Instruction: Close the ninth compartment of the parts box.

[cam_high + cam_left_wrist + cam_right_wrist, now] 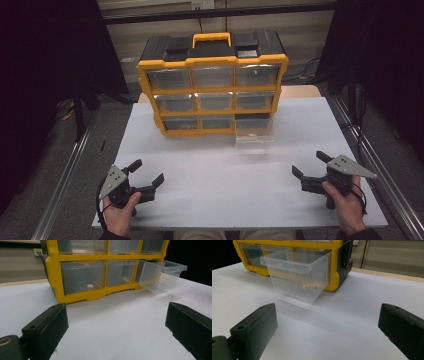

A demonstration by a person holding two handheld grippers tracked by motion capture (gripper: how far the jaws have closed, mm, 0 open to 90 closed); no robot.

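Yellow drawer cabinet (212, 85) sitting at 12 o'clock on tabletop (225, 175), bottom-right clear drawer (255, 131) protruding; left tool (148, 173) at 7, right tool (308, 165) at 5, both resting released

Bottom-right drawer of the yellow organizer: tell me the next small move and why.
Probably bring the right gripper forward to the clear drawer. That drawer is the only one pulled out of the yellow organizer; it sits on the right gripper's side. Both grippers are open and hold nothing, well short of it on the white table. Whether to push it shut or drop something in, I cannot tell.
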